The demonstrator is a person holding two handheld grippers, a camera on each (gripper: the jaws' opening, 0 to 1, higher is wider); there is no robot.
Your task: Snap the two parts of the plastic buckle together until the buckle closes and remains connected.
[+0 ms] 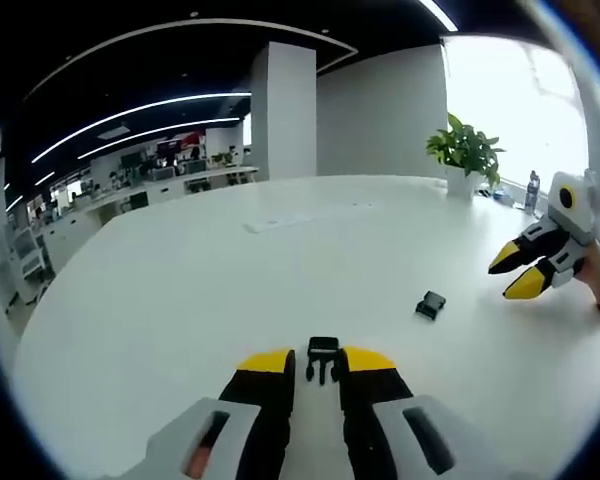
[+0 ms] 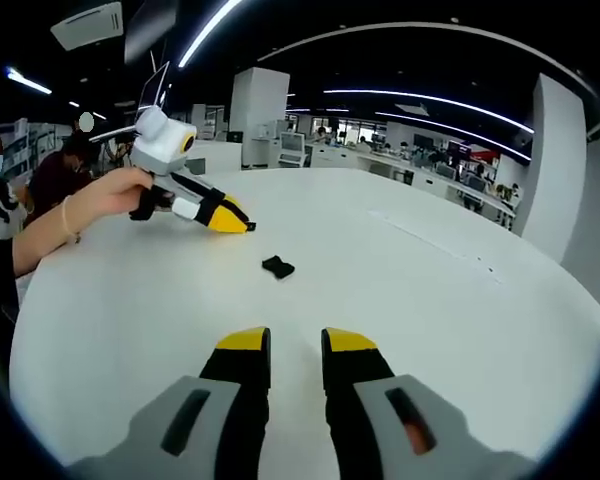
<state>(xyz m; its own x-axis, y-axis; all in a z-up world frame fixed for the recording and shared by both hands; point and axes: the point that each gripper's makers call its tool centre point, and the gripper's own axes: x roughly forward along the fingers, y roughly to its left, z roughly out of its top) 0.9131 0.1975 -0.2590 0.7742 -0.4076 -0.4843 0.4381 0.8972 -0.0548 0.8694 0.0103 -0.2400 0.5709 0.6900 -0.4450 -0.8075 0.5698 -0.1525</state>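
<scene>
Table (image 1: 180,290): we see a wide white round top, with both buckle parts lying on it, well apart from each other.
Left gripper (image 1: 318,358): we see its yellow-tipped jaws slightly parted on either side of the pronged buckle part (image 1: 323,358); we cannot tell whether they pinch it. In the right gripper view it (image 2: 242,226) is held by a hand (image 2: 130,190).
Right gripper (image 2: 295,342): jaws a little apart, nothing between them, hovering over bare table.
Socket buckle part (image 2: 277,267): lies loose on the table between the two grippers.
</scene>
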